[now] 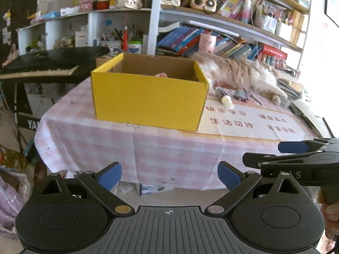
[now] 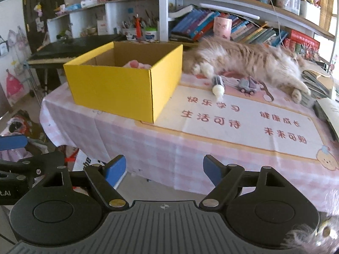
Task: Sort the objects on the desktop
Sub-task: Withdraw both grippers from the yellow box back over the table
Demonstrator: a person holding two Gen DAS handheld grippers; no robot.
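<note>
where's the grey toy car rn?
The grey toy car sits on the table mat, right of centre in both wrist views, between the white-capped tube and the cat lying behind it, well right of the yellow box.

Left tool [image 1: 169, 176] and right tool [image 2: 164, 170]: jaws apart, empty, side by side.

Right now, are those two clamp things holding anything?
No. The left hand-held gripper and the right hand-held gripper are both open and empty, short of the table.
</note>
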